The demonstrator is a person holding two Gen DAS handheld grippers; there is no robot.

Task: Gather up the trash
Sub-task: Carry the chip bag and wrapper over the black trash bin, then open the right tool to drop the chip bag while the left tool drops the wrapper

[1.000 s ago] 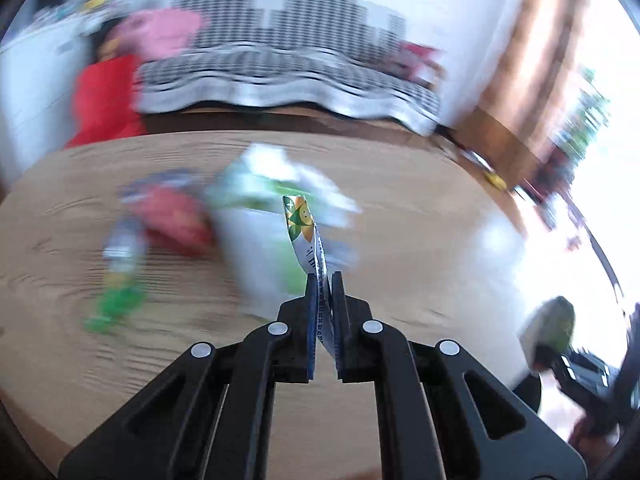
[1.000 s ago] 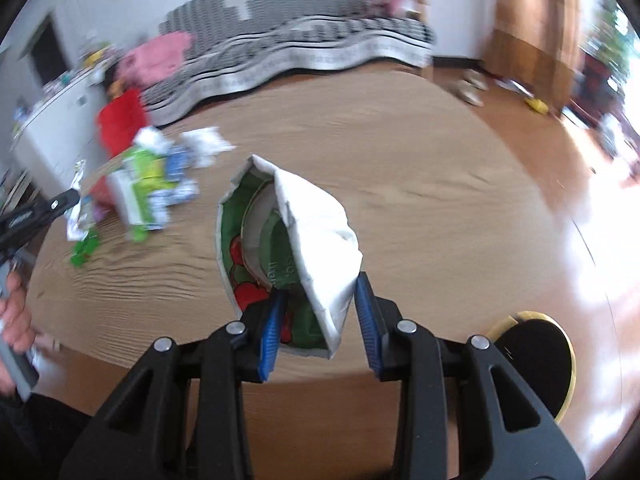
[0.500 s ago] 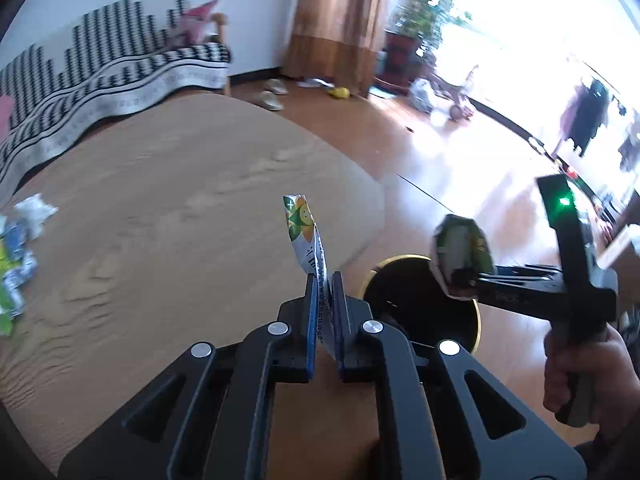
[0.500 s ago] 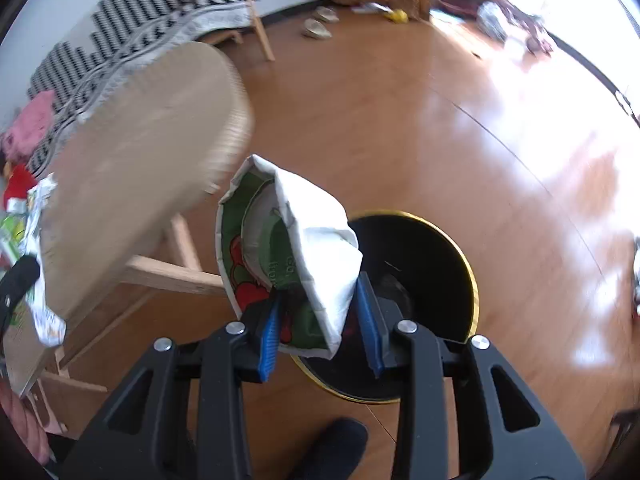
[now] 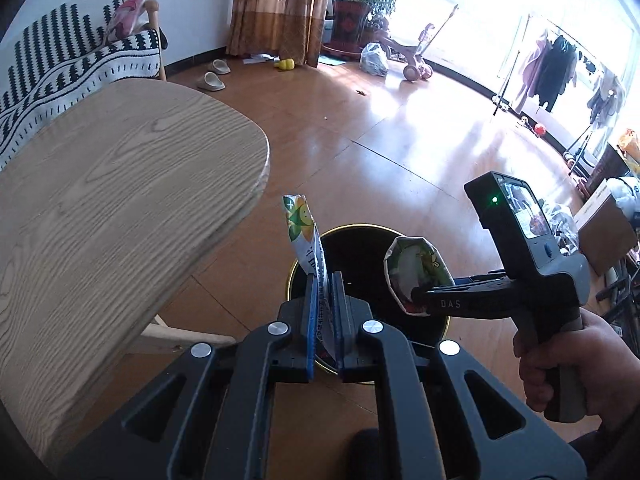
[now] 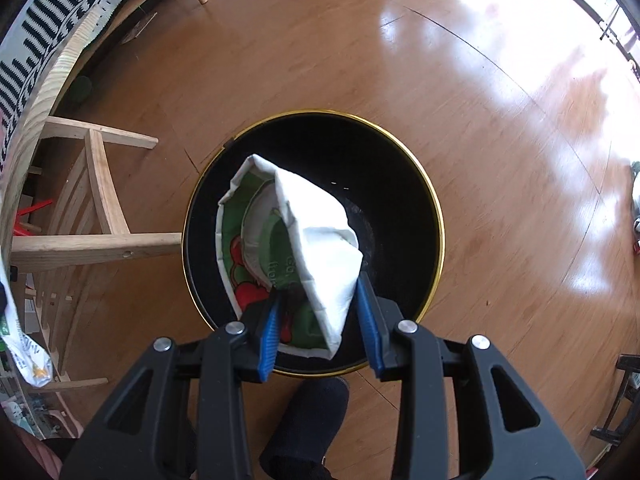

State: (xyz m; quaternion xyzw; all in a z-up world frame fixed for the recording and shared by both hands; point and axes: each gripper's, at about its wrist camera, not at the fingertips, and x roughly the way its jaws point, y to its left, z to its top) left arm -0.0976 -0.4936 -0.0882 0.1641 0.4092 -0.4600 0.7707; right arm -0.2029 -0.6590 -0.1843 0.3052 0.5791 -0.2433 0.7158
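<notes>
- Two hand-held grippers hang above a black bin with a gold rim [image 6: 434,216] that stands on the wooden floor [image 6: 500,92].
- Left hand-held gripper [image 5: 325,320]: its blue pads are pressed together on a flat sachet [image 5: 306,240], printed green and yellow at the top, which sticks up out of the jaws.
- Right hand-held gripper [image 6: 318,320]: it points steeply down over the bin's mouth, jaws partly apart and clamped on a crumpled food wrapper [image 6: 304,248], white outside, green and red inside.
- In the left wrist view the right hand-held gripper [image 5: 416,292] reaches in from the right, held by a hand [image 5: 576,360], with the wrapper [image 5: 416,268] over the bin [image 5: 360,240].
- One light wood counter [image 5: 120,200] stands to the left, just beside the bin.
- A dark shoe or sock [image 6: 308,420] shows on the floor below the right hand-held gripper.
</notes>
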